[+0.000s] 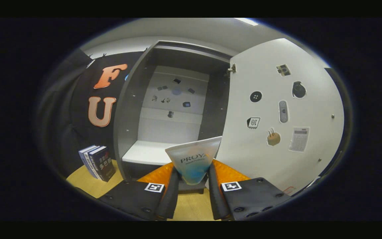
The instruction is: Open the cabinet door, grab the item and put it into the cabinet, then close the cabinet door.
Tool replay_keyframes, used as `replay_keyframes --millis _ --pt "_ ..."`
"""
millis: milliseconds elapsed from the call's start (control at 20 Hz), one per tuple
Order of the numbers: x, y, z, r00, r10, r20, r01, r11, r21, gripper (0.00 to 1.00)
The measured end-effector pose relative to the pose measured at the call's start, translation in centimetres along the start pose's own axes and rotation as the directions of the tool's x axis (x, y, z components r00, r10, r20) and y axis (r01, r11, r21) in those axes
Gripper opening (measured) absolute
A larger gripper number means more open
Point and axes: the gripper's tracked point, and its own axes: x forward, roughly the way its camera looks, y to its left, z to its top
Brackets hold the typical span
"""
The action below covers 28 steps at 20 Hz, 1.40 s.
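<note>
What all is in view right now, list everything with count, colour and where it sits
cabinet: one, grey, open, ahead of the gripper
cabinet door: one, white, swung open right of the cabinet, stickers on its inner face
shelf: one, white, low inside the cabinet
books: about three, dark covers, standing left of the cabinet
table: one, yellow wood, under the books
tube: one, frosted white and blue, between the jaws
gripper: one, jaws shut on the tube

"PROYA" stands on the tube (193, 157), pinched between both fingers of the gripper (193, 174). The print on the books (98, 162), at 9 o'clock, is too small to read.
</note>
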Motion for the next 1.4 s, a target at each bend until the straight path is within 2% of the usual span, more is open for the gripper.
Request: replay_keyframes --millis 250,450,700,850,950,1300,1400 --pt "8.3 2.1 2.1 1.000 0.004 -0.020 -0.005 1.000 -0.024 0.49" --pt "15.7 3.9 1.2 0.991 0.016 -0.134 -0.025 0.998 -0.061 0.49" --pt "22.7 6.7 -2.1 0.952 0.112 -0.284 -0.103 0.994 0.045 0.49" --pt "24.7 7.7 -5.7 0.910 0.150 -0.387 -0.133 0.989 0.070 0.49" --pt "25.0 8.3 -6.7 0.893 0.179 -0.412 -0.154 0.984 0.095 0.50" --pt "25.3 8.9 -7.5 0.899 0.181 -0.398 -0.163 0.984 0.077 0.52" --pt "25.6 9.2 -7.5 0.903 0.180 -0.391 -0.168 0.984 0.064 0.56"
